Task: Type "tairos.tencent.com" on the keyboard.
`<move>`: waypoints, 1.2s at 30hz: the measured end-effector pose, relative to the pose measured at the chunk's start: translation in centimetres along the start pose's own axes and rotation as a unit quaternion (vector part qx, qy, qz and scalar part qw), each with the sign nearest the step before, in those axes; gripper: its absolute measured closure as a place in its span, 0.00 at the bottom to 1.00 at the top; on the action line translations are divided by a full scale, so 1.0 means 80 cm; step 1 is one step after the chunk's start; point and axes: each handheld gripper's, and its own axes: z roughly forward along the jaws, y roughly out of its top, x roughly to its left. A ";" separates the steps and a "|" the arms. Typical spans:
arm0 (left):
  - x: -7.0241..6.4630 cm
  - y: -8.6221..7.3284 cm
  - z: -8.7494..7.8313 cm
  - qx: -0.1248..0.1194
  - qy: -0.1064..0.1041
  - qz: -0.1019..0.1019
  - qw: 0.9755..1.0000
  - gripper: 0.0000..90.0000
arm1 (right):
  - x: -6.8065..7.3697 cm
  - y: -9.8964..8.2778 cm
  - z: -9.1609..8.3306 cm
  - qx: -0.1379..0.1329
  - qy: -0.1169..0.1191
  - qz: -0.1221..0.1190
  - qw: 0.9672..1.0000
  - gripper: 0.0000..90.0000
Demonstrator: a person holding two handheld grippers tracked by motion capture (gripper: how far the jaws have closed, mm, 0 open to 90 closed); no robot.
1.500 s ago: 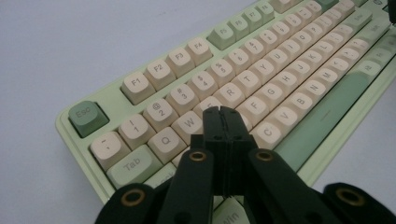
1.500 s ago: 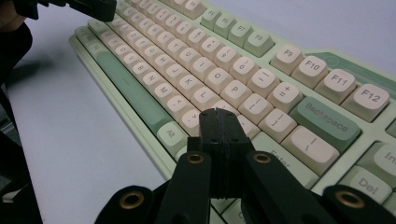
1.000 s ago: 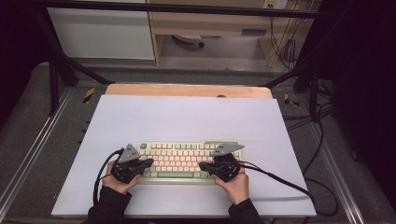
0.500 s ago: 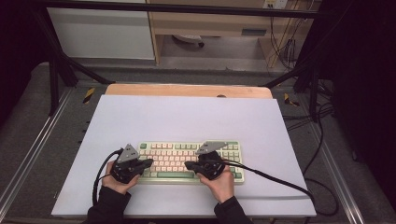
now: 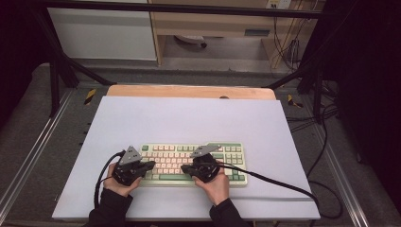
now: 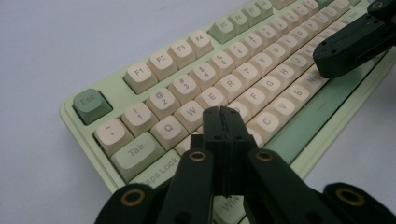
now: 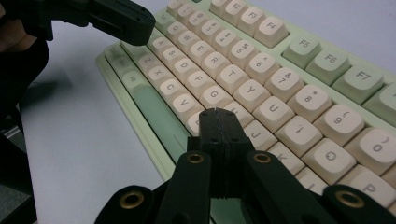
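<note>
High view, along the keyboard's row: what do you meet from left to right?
Bare white mat → left tongs → keyboard's middle keys → right tongs → keyboard's right end → black cable.

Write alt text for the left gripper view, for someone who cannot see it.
A closed black left gripper points down over the left part of a pale green keyboard with cream keys, its tip just above the keys near S and D. The right gripper hangs over the keys farther along, and the keyboard lies on a light table.
</note>
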 end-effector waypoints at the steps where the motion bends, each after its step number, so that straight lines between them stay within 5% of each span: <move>1: 0.000 0.000 0.000 -0.001 0.000 0.000 1.000 1.00 | 0.000 0.000 0.001 0.002 0.001 0.001 1.000 1.00; 24: 0.000 0.000 0.001 0.001 0.000 0.001 1.000 1.00 | -0.001 -0.005 0.007 0.011 -0.001 -0.004 1.000 1.00; 36: -0.001 0.001 0.000 0.000 0.001 0.002 1.000 1.00 | -0.005 0.000 -0.019 0.011 -0.014 -0.016 1.000 1.00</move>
